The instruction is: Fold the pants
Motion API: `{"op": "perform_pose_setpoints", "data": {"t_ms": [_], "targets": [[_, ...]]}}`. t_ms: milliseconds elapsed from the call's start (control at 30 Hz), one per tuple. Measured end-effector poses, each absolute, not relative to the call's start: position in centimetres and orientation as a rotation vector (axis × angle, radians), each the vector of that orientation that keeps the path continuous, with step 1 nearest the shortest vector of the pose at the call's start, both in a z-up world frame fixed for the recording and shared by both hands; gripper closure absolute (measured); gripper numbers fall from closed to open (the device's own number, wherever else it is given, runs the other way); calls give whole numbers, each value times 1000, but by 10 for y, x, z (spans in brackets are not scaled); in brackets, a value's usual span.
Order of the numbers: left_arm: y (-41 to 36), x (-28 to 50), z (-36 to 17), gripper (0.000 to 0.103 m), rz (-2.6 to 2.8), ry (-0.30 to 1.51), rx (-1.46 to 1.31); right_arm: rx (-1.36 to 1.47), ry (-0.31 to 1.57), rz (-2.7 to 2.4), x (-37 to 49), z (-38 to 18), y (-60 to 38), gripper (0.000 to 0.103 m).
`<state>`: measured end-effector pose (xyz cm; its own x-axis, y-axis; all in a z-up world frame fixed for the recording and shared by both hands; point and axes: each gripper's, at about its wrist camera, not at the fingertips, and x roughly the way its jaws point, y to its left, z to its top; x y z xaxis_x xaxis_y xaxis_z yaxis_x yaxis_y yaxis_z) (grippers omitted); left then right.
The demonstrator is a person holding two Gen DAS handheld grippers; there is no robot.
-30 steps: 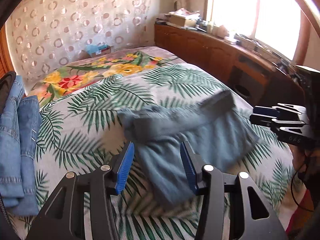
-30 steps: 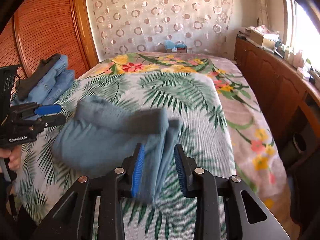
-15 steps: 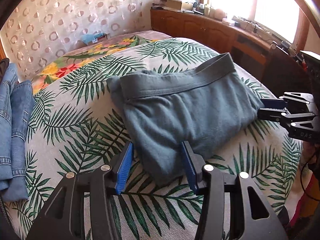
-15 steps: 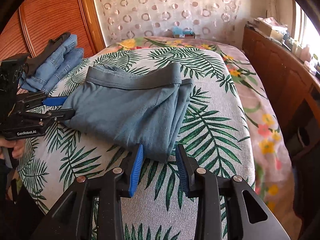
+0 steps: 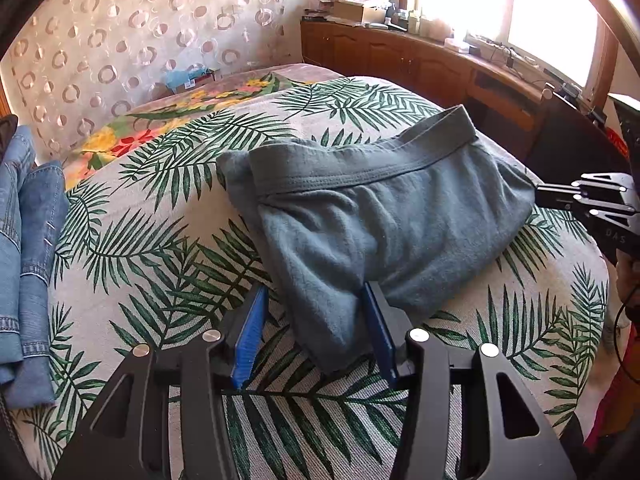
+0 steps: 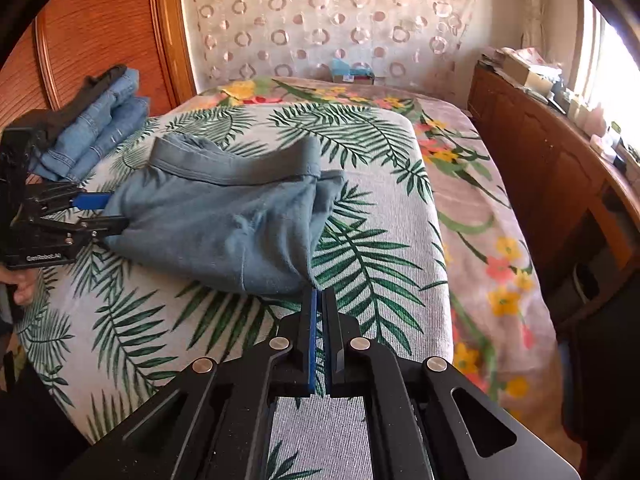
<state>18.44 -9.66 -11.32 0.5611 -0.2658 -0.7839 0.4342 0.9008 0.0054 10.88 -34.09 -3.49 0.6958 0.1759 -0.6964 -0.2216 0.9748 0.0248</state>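
Note:
Blue-grey pants [image 5: 384, 216] lie folded in a bundle on the palm-leaf bedspread, waistband on top; they also show in the right wrist view [image 6: 224, 216]. My left gripper [image 5: 312, 324] is open, its blue pads [image 5: 248, 332] on either side of the bundle's near corner, which lies between them. It shows at the left of the right wrist view [image 6: 104, 210], at the bundle's edge. My right gripper [image 6: 319, 304] is shut with nothing visibly between the pads, its tips at the near corner of the pants. It shows at the right of the left wrist view [image 5: 560, 196].
A stack of folded blue jeans [image 5: 24, 248] lies at the bed's left side, also in the right wrist view [image 6: 96, 124]. A wooden cabinet [image 6: 552, 184] with clutter runs along the right under the window. A tissue box [image 6: 348, 72] sits by the curtain.
The pants came down from the air and now lie at rest on the bed. My right gripper has closed. My left gripper stays open at the bundle's corner.

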Motion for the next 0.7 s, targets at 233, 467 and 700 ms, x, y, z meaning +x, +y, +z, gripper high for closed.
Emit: {"op": "perform_pose_setpoints", "data": {"t_ms": [233,467,700], "targets": [[-95,184,-113,53,-413,889,190,-32,764,205,109,-29,-351,103],[-95,187,-101,53,-412,872,168,-25,700,256,104,-12,-340,103],[-90,214,-89,53,-392,846,147,-28,691,273,145,-12,-325,76]]}}
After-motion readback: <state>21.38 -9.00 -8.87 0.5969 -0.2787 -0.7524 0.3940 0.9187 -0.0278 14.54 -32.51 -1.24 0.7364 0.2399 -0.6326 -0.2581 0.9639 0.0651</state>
